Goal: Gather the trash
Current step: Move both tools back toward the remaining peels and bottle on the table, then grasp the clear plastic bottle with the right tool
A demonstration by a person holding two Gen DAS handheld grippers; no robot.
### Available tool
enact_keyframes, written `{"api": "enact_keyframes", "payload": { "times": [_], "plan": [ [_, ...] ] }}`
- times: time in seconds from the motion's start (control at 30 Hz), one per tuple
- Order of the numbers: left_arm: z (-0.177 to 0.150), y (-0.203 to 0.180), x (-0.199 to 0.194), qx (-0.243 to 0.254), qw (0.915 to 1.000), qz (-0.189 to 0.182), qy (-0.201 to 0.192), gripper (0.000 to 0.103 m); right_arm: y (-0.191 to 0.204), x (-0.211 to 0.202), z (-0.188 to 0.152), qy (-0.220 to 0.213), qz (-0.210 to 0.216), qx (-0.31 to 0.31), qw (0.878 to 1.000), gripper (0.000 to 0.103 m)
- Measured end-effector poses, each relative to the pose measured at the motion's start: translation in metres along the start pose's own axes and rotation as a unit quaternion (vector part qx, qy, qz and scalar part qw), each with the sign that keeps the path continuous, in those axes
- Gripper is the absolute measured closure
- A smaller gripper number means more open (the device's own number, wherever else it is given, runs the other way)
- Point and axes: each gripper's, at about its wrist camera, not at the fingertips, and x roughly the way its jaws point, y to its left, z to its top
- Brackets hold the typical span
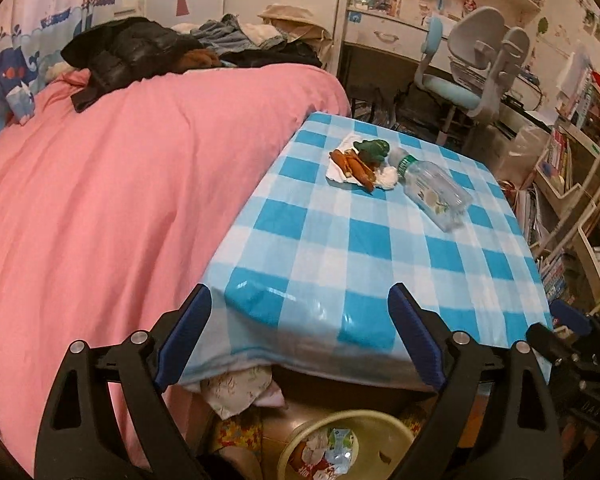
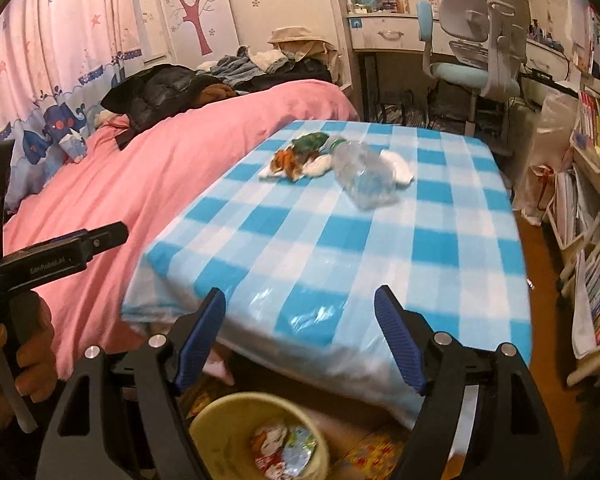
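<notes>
**Reaching for the next piece of trash on the table**

Both tongs are empty and stand apart: the left tongs and the right tongs each show blue pads spread wide with nothing between them. Both hang above the near edge of the table, with the bin directly below and just in front of them on the floor. The bin already holds crumpled wrappers.

The remaining trash lies well ahead of both tongs, at the far end of the table:

- An empty plastic bottle on its side, cap end pointing away from you.
- A white tissue with orange scraps and a green scrap on it, touching the bottle's cap end.
- From the right view, another white wad beyond the bottle.

Recommended procedure, as judged from this layout:

1. Extend one pair of tongs forward over the table, keeping the pads spread.
2. Take the bottle first; grip across its body, not along it, since it will likely roll or crush.
3. Gather the tissue by its edges so the scraps ride inside.
4. Keep the second pair clear of the first.
</notes>
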Motion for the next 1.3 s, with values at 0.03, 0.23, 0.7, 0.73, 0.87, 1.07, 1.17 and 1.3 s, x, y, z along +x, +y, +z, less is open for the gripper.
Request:
{"api": "enact_keyframes", "payload": {
  "times": [0.03,0.23,0.7,0.73,0.87,1.07,1.17,1.3],
  "plan": [
    [0.006,0.000,0.008,-0.002,1.0000,0.000,0.004,0.017,-0.004,0.006,0.006,-0.001,-0.003,0.001,1.000,0.029],
    [0.035,-0.001,0.048,-0.005,0.9997,0.008,0.021,0.017,-0.020,0.036,0.030,0.004,-0.006,0.012,1.000,0.029],
    [0.103,-0.028,0.146,-0.011,0.9996,-0.005,0.026,0.028,-0.051,0.095,0.080,0.001,-0.013,0.031,0.999,0.029],
    [0.107,-0.030,0.153,-0.011,0.9995,-0.007,0.028,0.033,-0.052,0.101,0.083,0.004,-0.013,0.030,0.999,0.029],
    [0.124,-0.037,0.184,-0.016,0.9991,-0.013,0.036,0.040,-0.052,0.118,0.090,0.011,-0.015,0.021,1.000,0.029],
    [0.142,-0.051,0.224,-0.009,0.9984,-0.031,0.047,0.044,-0.055,0.134,0.100,0.018,-0.013,0.009,1.000,0.029],
    [0.147,-0.055,0.243,-0.009,0.9973,-0.039,0.061,0.049,-0.057,0.142,0.105,0.020,-0.015,0.004,1.000,0.029],
    [0.148,-0.055,0.267,-0.018,0.9953,-0.042,0.086,0.057,-0.063,0.154,0.111,0.026,-0.014,0.005,1.000,0.029]
  ]
}}
